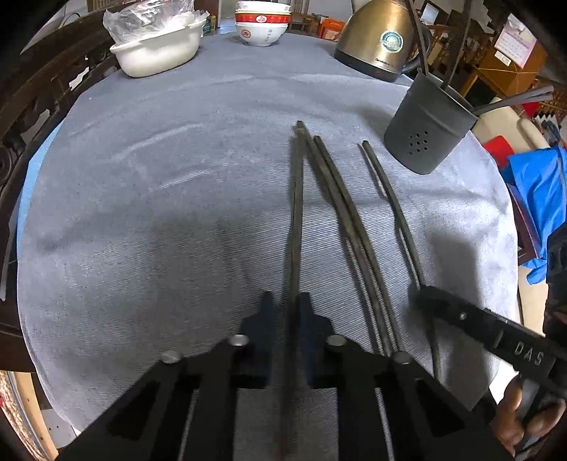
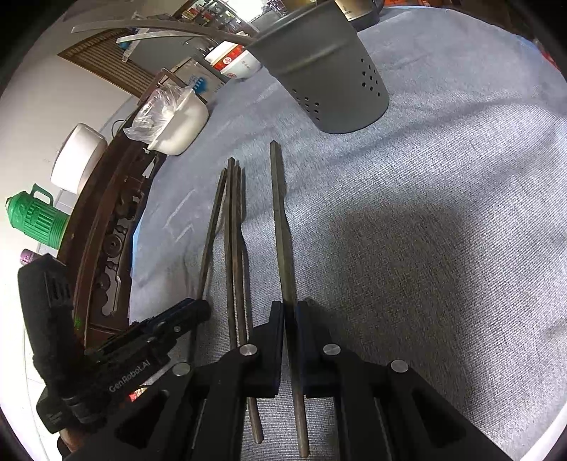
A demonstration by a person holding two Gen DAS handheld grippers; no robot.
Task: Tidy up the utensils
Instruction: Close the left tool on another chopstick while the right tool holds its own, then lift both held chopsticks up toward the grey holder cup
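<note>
Several dark chopsticks lie on a grey cloth-covered table [image 1: 141,212]. My left gripper [image 1: 286,305] is shut on one chopstick [image 1: 297,212], which points away toward the table's middle. My right gripper [image 2: 290,308] is shut on another chopstick [image 2: 280,220], also seen in the left wrist view [image 1: 393,205]. A loose pair of chopsticks [image 1: 340,212] lies between the two held ones, also in the right wrist view [image 2: 234,230]. A dark grey perforated utensil holder [image 1: 428,131] stands at the far right with utensil handles in it; it is straight ahead in the right wrist view [image 2: 329,71].
A gold electric kettle [image 1: 379,39] stands behind the holder. Stacked red-and-white bowls [image 1: 262,25] and a white tub with plastic wrap [image 1: 156,46] stand at the far edge. A dark wooden chair back [image 2: 106,230] runs along the table's left side, with a green flask [image 2: 35,216] beyond.
</note>
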